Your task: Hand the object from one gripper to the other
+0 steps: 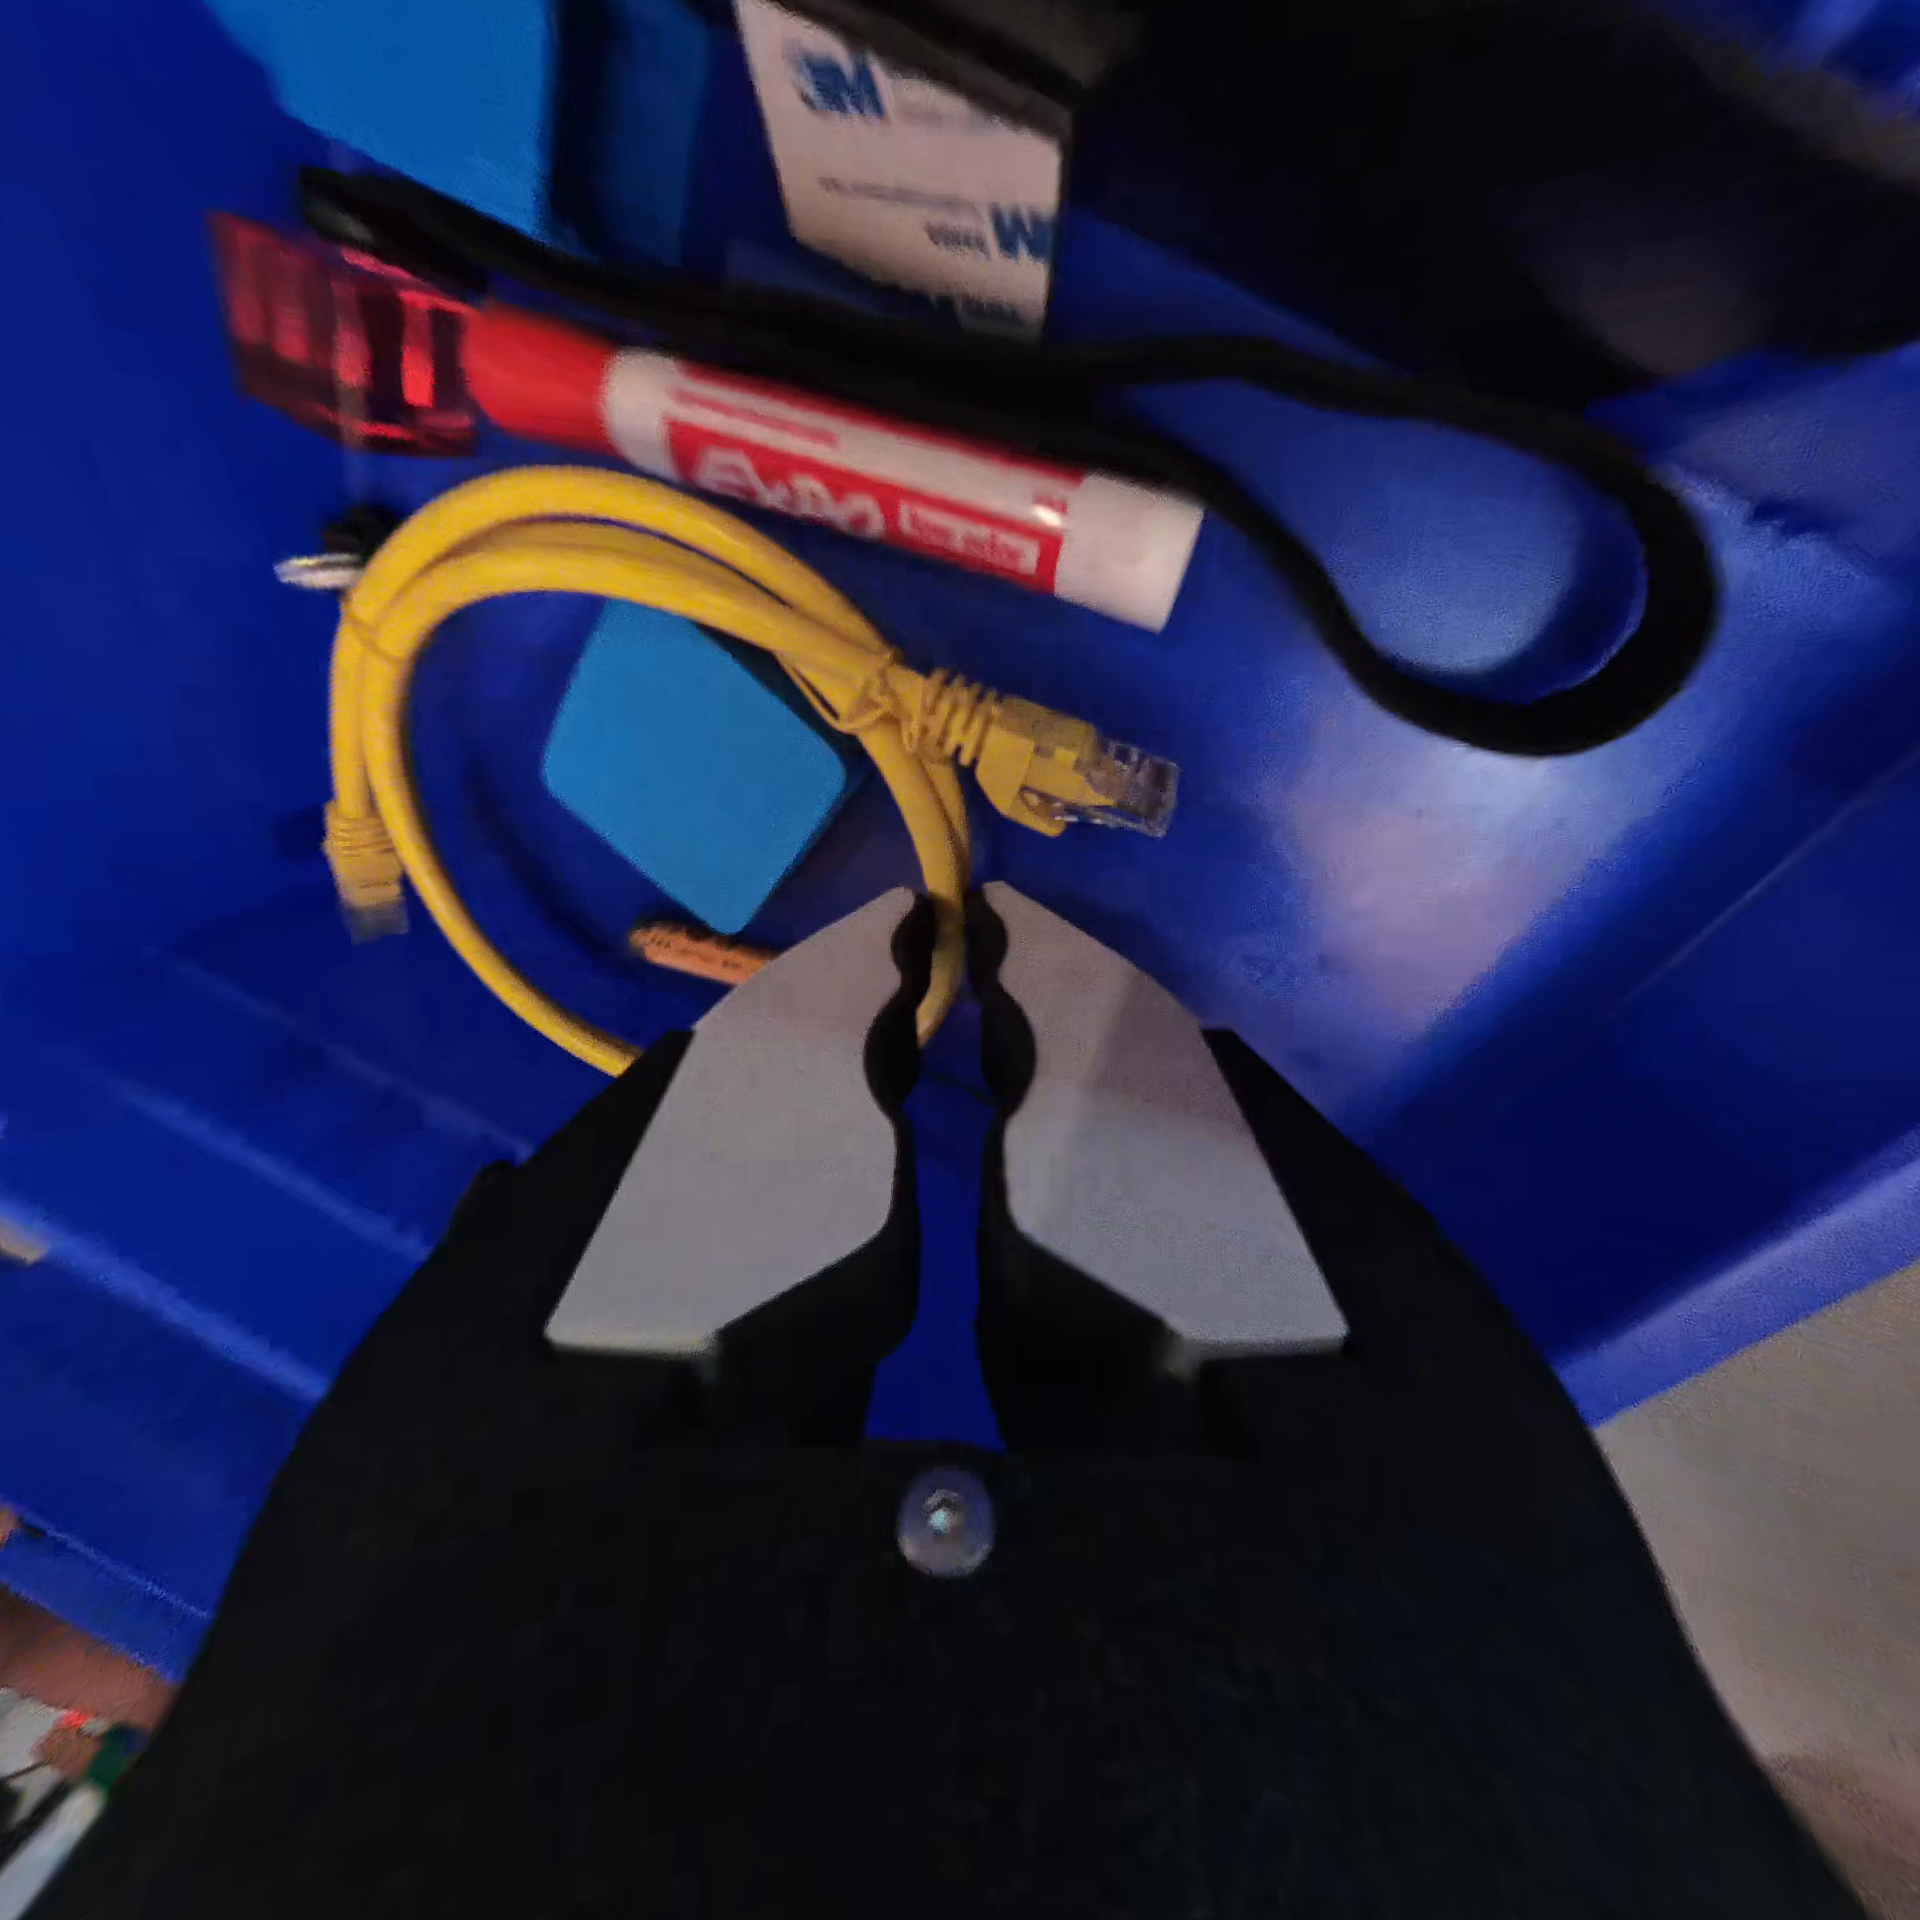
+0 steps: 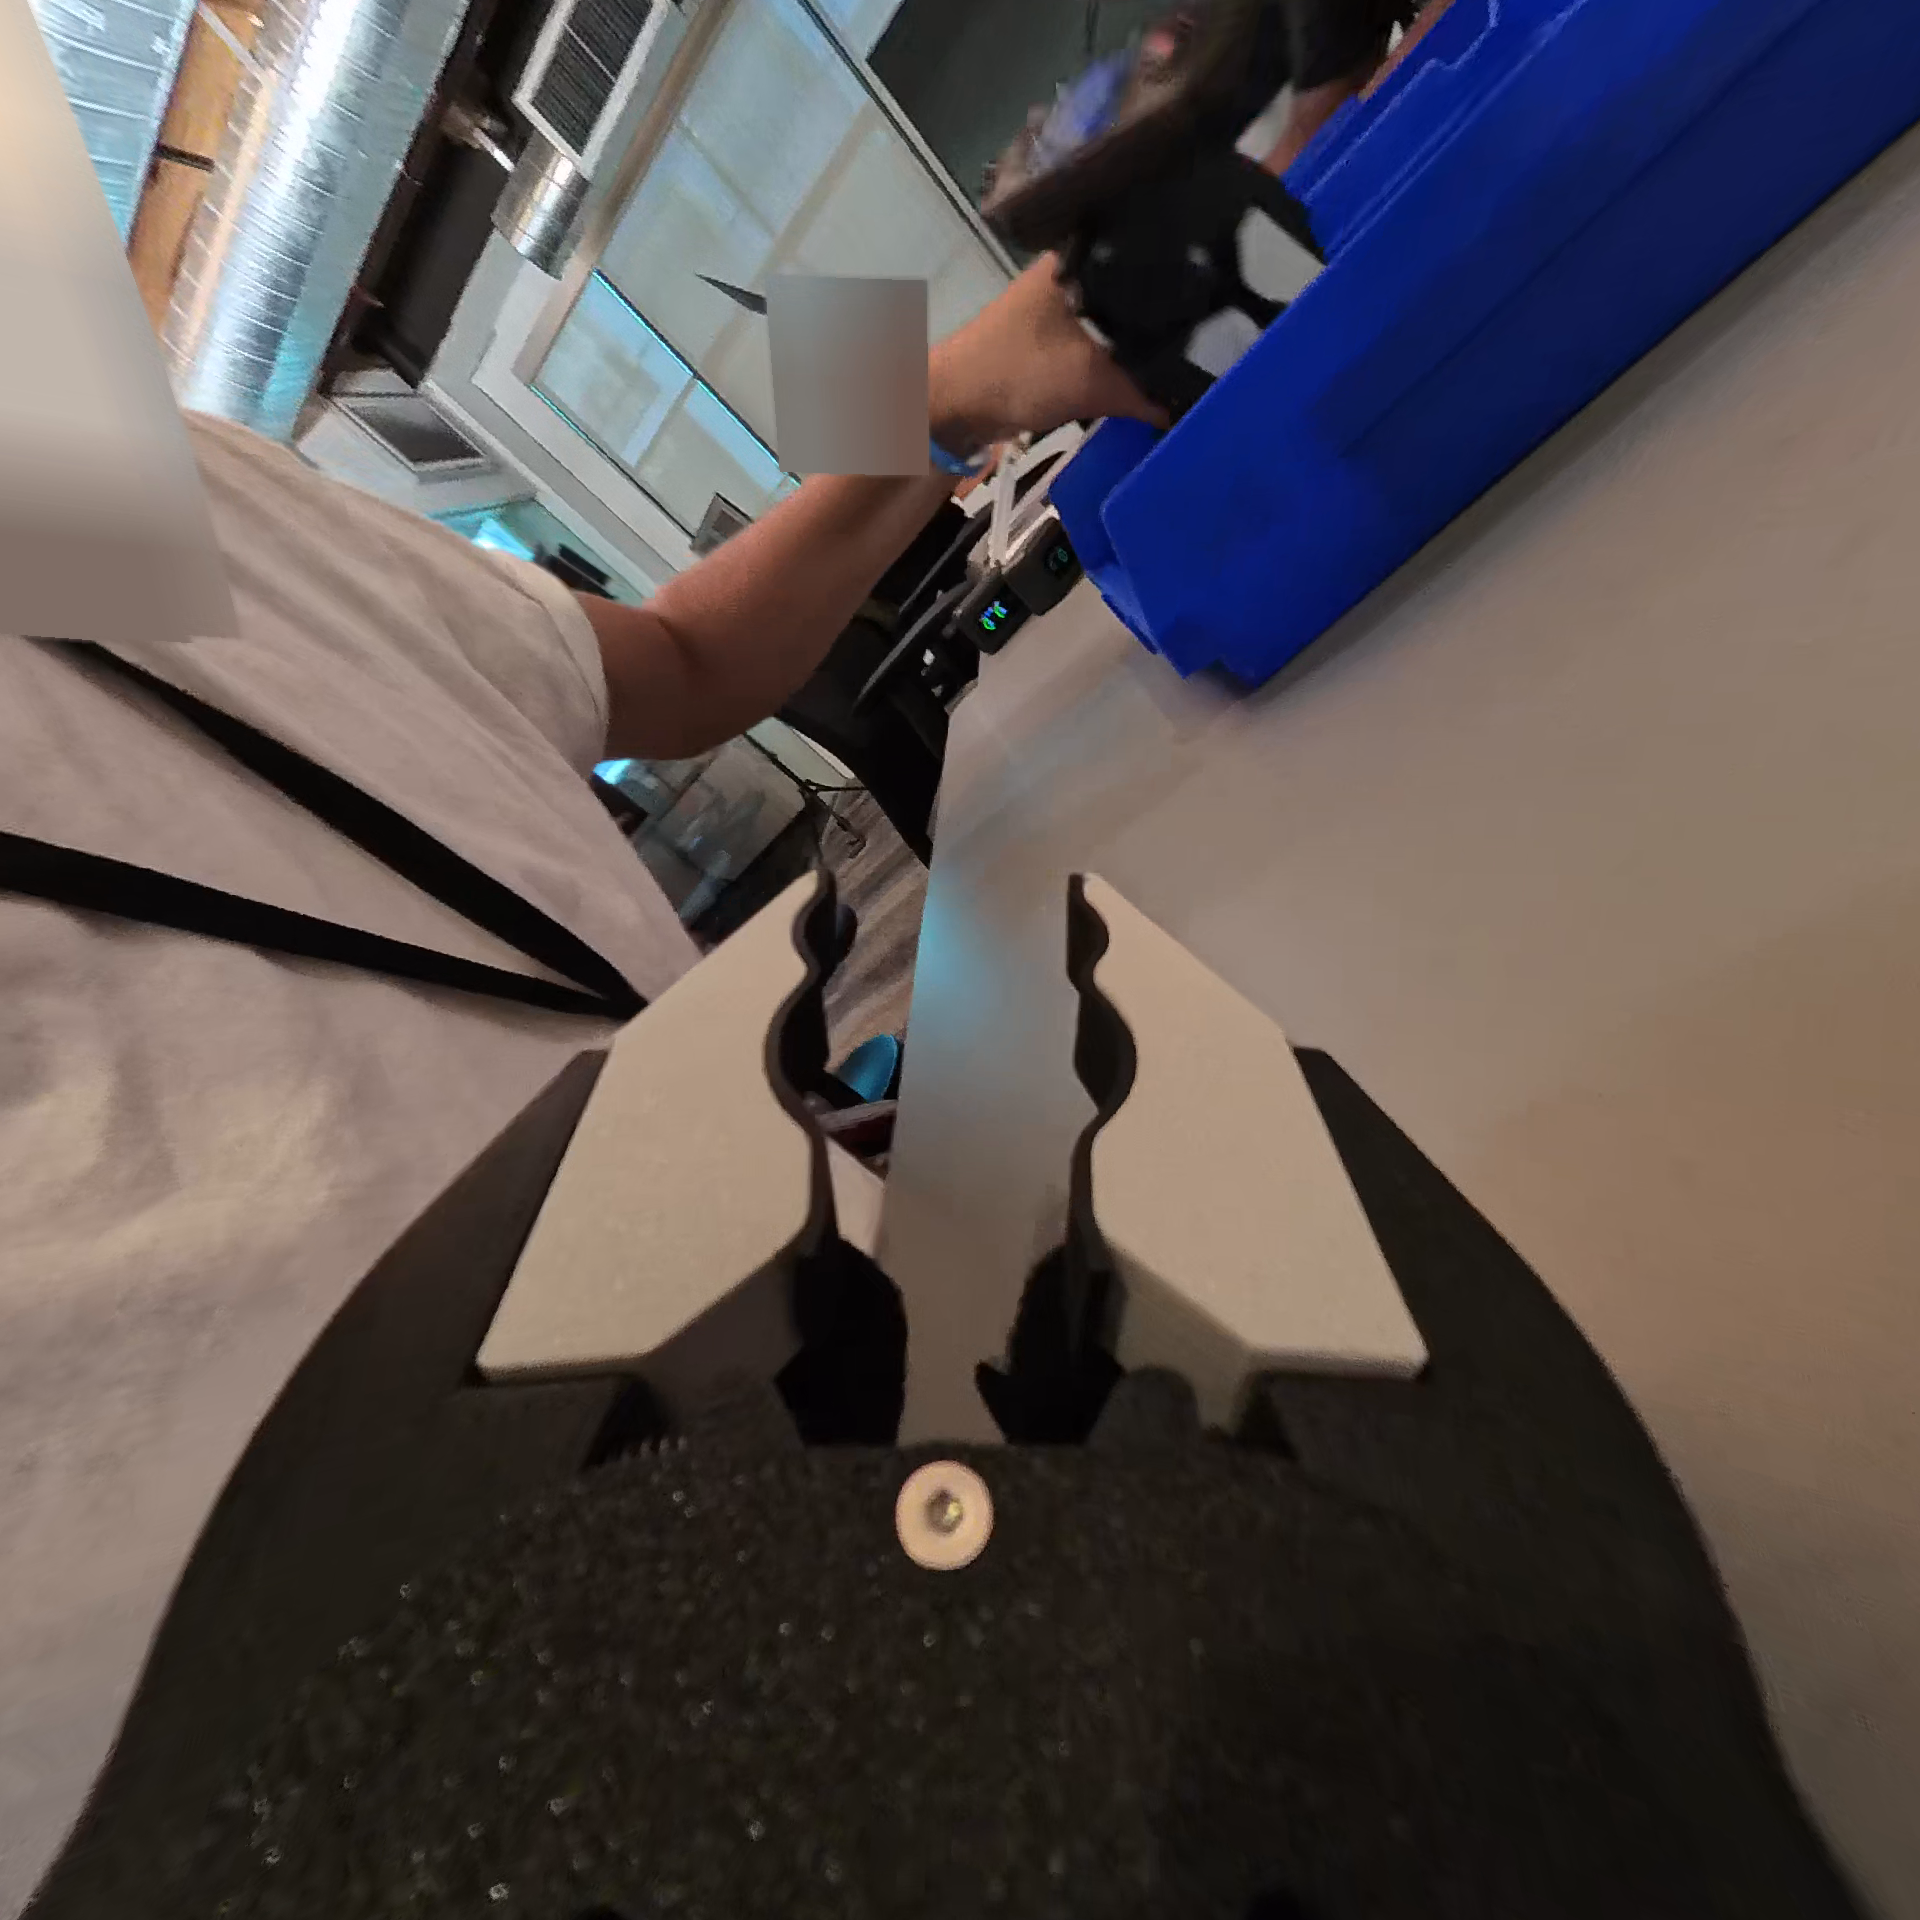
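A coiled yellow network cable (image 1: pixel 540 520) lies inside a blue bin (image 1: pixel 1455 883). My left gripper (image 1: pixel 948 906) is down in the bin, shut on one strand of that cable near its clear-tipped plug (image 1: pixel 1127 784). My right gripper (image 2: pixel 951 888) is open and empty. It hovers by the near edge of a grey table (image 2: pixel 1455 935), away from the bin. In the right wrist view the left gripper (image 2: pixel 1195 281) shows far off, reaching into the blue bin (image 2: pixel 1455 364), held by a hand.
The bin also holds a red-and-white marker (image 1: pixel 894 488), a black cord (image 1: pixel 1673 623), a light blue block (image 1: pixel 696 769), a white packet (image 1: pixel 914 177), a red translucent piece (image 1: pixel 343 332) and a small orange item (image 1: pixel 696 951). A person's arm (image 2: pixel 779 613) and white shirt (image 2: pixel 260 1039) fill the left of the right wrist view. The grippers' ends are close to 35 cm from one another.
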Tool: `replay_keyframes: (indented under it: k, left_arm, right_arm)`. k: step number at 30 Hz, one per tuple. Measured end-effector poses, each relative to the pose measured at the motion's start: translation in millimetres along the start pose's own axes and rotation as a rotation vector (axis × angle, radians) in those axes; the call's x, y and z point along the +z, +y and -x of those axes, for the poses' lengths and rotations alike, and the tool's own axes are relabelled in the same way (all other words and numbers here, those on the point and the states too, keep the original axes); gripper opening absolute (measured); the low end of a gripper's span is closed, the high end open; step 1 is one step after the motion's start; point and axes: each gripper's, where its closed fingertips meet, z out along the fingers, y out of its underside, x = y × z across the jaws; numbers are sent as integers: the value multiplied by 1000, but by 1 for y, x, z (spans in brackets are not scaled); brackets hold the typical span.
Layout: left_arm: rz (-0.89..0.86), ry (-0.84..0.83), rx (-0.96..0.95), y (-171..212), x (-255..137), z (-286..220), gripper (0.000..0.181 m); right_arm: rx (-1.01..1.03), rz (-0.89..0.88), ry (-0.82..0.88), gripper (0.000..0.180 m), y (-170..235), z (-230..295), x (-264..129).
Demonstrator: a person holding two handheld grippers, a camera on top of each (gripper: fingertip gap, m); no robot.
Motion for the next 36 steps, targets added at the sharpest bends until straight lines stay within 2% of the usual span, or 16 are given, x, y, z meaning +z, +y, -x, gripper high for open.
replay_keyframes:
  k: [1, 5, 14, 19, 22, 26, 29, 32, 36]
  left_arm:
    - [-46, -47, -37, -4, -11, 2, 6]
    - [-149, -249, -118, -12, -51, 6, 6]
    - [-404, -489, -222, -53, -116, -29, 6]
    - [-683, -457, -270, -101, -150, -92, 5]
    - [-790, -444, -227, -129, -151, -146, 5]
    - [-829, -440, -163, -158, -136, -199, 6]
    - [-853, -437, -210, -167, -140, -201, 6]
    - [-882, -392, -250, -165, -138, -200, 6]
    - [-855, -467, -190, -159, -134, -210, 5]
  right_arm:
    - [-10, 9, 23, 44, 2, -3, 0]
    - [-38, 16, 72, 44, 5, -6, 3]
    - [-81, -95, 144, 43, -6, -7, 13]
    - [-131, -196, 186, 43, -20, -6, 16]
    - [-223, -185, 254, 43, -24, -12, 18]
    - [-343, -174, 321, 44, -31, -13, 37]
    - [-447, -253, 323, 42, -39, 1, 52]
    - [-423, -353, 254, 42, -50, 24, 51]
    - [-408, -241, 325, 48, -38, 18, 65]
